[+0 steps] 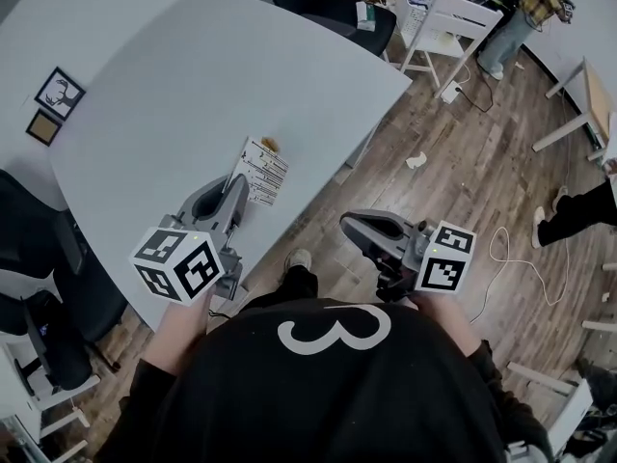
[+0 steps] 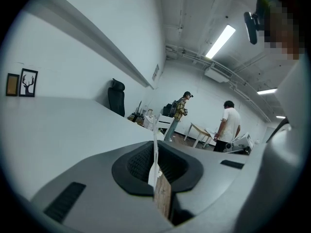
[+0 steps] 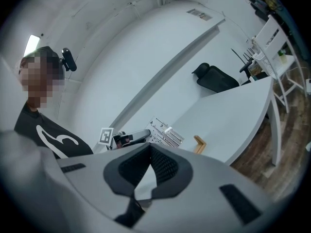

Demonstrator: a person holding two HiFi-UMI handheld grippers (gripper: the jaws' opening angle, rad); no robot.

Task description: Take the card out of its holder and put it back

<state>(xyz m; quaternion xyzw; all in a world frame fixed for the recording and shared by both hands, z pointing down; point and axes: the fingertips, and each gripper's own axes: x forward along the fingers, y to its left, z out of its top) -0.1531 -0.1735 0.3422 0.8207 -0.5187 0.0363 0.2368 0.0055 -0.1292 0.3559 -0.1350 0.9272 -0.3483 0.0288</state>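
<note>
My left gripper (image 1: 239, 183) is shut on a white printed card (image 1: 262, 172), held upright over the near edge of the grey table (image 1: 183, 75). Seen edge-on in the left gripper view, the card (image 2: 154, 147) is pinched between the dark pads, with a brown strip low between them. The small wooden holder (image 1: 269, 145) stands empty on the table just beyond the card. The right gripper view shows the holder (image 3: 199, 143) beside the card (image 3: 166, 134). My right gripper (image 1: 349, 222) hovers off the table over the wooden floor, tips together, holding nothing.
A black office chair (image 1: 43, 258) stands at the left beside the table. Two small framed pictures (image 1: 56, 99) hang on the wall. A white chair (image 1: 445, 22), a person (image 1: 525, 13) and a floor cable (image 1: 525, 258) lie to the right.
</note>
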